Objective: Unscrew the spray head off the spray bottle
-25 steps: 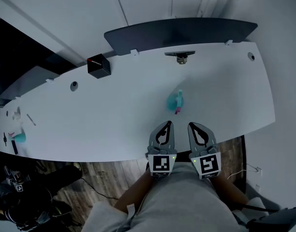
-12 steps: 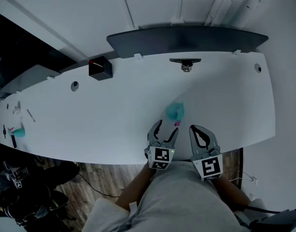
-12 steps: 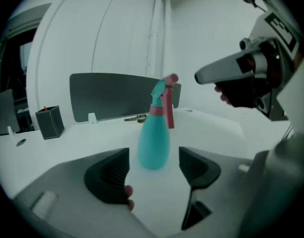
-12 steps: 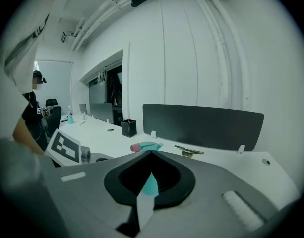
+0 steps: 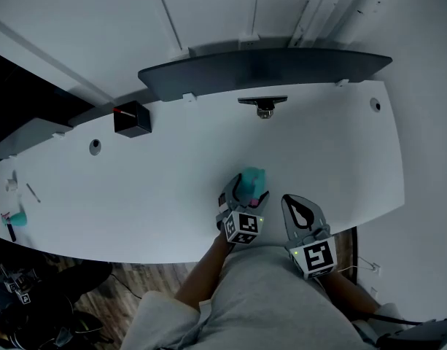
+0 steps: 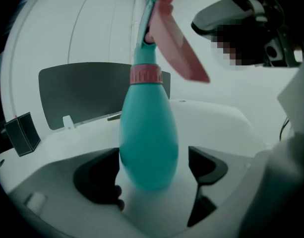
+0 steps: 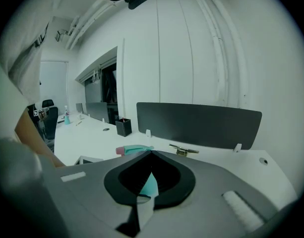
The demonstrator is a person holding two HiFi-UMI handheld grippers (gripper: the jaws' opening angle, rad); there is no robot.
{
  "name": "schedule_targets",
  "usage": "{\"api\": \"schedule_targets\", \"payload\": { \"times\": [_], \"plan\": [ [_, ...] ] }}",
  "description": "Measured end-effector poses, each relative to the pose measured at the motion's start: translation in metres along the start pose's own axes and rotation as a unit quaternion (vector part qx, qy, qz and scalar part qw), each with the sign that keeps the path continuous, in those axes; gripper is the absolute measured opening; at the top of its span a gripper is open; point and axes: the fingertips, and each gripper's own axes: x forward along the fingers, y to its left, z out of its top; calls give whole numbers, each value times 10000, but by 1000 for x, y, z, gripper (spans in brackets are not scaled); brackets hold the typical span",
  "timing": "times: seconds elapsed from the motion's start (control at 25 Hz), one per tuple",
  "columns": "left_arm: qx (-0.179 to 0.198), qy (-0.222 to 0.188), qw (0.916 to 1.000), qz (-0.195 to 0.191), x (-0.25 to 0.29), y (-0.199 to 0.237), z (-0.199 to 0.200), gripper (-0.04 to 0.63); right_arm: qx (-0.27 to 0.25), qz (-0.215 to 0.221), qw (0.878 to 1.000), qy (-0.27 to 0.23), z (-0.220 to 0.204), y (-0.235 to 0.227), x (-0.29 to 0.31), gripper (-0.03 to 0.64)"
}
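Note:
A teal spray bottle (image 5: 251,181) with a pink collar (image 6: 147,75) and a pink spray head (image 6: 172,36) stands upright on the white table (image 5: 157,188). My left gripper (image 5: 243,193) has its jaws on either side of the bottle's body (image 6: 149,138); they have just been opening, stand wide, and neither pad presses on the bottle. My right gripper (image 5: 299,208) is shut and empty, just right of the bottle near the front edge. In the right gripper view the spray head (image 7: 133,149) shows past the shut tips (image 7: 151,153).
A black box (image 5: 131,119) sits at the back left, a dark divider panel (image 5: 259,64) lines the far edge, and a metal fitting (image 5: 263,106) lies before it. Small items (image 5: 17,217) lie at the far left. The table's front edge is right under my grippers.
The left gripper moved forward and down to the bottle and opened its jaws around it. The right gripper shifted slightly and stayed shut.

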Motion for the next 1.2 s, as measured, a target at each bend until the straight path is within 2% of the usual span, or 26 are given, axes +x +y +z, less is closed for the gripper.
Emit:
{"api": "schedule_targets", "payload": {
  "times": [0.08, 0.12, 0.28, 0.36, 0.4, 0.48, 0.52, 0.56, 0.6, 0.68, 0.88, 1.0, 1.04, 1.2],
  "plan": [
    [130, -3, 9999, 113, 7, 3, 1, 419, -52, 42, 10000, 11, 3, -2, 4, 0],
    [182, -18, 9997, 151, 9, 4, 1, 391, -145, 70, 9999, -5, 5, -2, 7, 0],
    [212, -108, 9996, 116, 11, 4, 3, 377, -188, 145, 9997, 78, 4, 1, 13, 0],
    [223, -104, 9996, 116, 11, 4, 3, 377, 152, 255, 9992, 286, -1, 4, 14, 0],
    [236, -98, 9996, 132, 11, 3, 2, 376, 535, 373, 9968, 454, -3, 5, 15, 0],
    [282, -85, 9994, 193, 11, 3, 2, 376, 1657, 689, 9806, 784, -4, 6, 18, 2],
    [314, -78, 9992, 239, 11, 2, 2, 376, 2280, 880, 9651, 946, -3, 7, 20, 5],
    [349, -70, 9989, 290, 11, 2, 2, 376, 2829, 1070, 9465, 1123, -3, 8, 23, 148],
    [389, -61, 9986, 344, 11, 1, 2, 376, 3237, 1201, 9294, 1306, -3, 9, 26, 255],
    [487, -49, 9978, 448, 11, 0, 2, 374, 3638, 1196, 9092, 1634, -4, 5, 33, 261],
    [649, 19, 9963, 559, 12, -1, 4, 374, 3767, 1035, 8881, 2421, -15, 10, 41, 251],
    [785, 88, 9951, 597, 13, -2, 6, 374, 3784, 978, 8800, 2701, -22, 14, 43, 170],
    [798, 111, 9949, 599, 13, -2, 6, 374, 3794, 957, 8793, 2716, -22, 14, 44, 150],
    [712, 173, 9954, 623, 13, -2, 6, 374, 3502, 977, 8867, 2855, -19, 12, 48, 143]
  ]
}}
